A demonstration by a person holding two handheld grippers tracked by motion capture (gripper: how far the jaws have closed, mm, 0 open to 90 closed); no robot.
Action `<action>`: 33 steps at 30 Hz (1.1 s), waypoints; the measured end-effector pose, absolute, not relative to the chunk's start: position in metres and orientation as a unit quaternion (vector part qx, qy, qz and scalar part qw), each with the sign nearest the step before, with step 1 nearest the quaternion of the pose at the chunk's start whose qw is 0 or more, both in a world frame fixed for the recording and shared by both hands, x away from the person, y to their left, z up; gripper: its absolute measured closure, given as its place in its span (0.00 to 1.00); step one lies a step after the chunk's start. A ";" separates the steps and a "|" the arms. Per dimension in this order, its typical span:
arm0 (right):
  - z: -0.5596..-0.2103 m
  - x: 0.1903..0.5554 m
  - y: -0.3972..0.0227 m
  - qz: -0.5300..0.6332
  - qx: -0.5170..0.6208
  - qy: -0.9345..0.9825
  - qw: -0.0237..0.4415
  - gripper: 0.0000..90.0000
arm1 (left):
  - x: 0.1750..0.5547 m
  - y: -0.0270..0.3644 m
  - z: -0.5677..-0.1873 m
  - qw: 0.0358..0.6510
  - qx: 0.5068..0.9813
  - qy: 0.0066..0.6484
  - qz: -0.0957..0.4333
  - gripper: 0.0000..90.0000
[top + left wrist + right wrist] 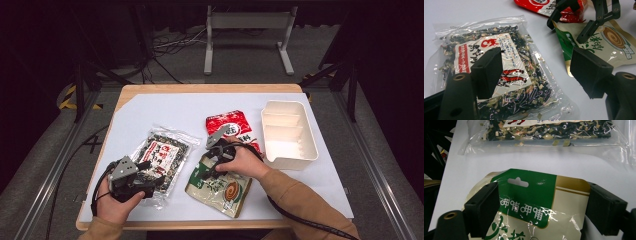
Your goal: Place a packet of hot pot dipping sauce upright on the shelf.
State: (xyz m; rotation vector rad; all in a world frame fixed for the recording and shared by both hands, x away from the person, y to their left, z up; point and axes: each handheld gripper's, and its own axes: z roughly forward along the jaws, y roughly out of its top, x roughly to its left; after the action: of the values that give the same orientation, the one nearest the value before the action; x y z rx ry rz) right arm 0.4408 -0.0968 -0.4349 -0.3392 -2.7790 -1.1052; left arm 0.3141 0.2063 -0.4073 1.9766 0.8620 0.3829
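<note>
From the high view, your right hand-held gripper (216, 156) sits over the top edge of the green-and-cream pouch (220, 187) on the bench (165, 107), which runs lengthwise toward you. Through the left gripper view, your left hand-held gripper (534, 72) hovers jaws apart over the seaweed packet (499, 72). The right gripper view shows your jaws apart, flanking the pouch's hang-hole end (529, 192), not yet pressing.

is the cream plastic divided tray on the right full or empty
Empty. The cream plastic divided tray shows bare compartments in the high view, and all three snack packets lie on the white sheet outside it.
</note>
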 end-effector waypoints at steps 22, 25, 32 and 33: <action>-0.399 0.421 -0.113 -0.349 -0.049 -0.935 0.045 0.63 | 0.320 0.200 -0.409 0.456 0.806 0.346 0.147 0.29; -0.402 0.418 -0.111 -0.331 -0.041 -0.942 0.050 0.63 | 0.320 0.199 -0.408 0.457 0.806 0.346 0.147 0.29; -0.417 0.418 -0.105 -0.303 -0.039 -0.951 0.057 0.64 | 0.320 0.200 -0.409 0.456 0.807 0.344 0.149 0.29; -0.417 0.418 -0.105 -0.303 -0.039 -0.951 0.057 0.64 | 0.320 0.200 -0.409 0.456 0.807 0.344 0.149 0.29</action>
State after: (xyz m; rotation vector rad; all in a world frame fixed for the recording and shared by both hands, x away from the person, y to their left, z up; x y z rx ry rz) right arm 0.4176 -0.1049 -0.4169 -0.1177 -2.8832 -0.9182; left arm 0.3199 0.2004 -0.4086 1.9900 0.8478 0.3663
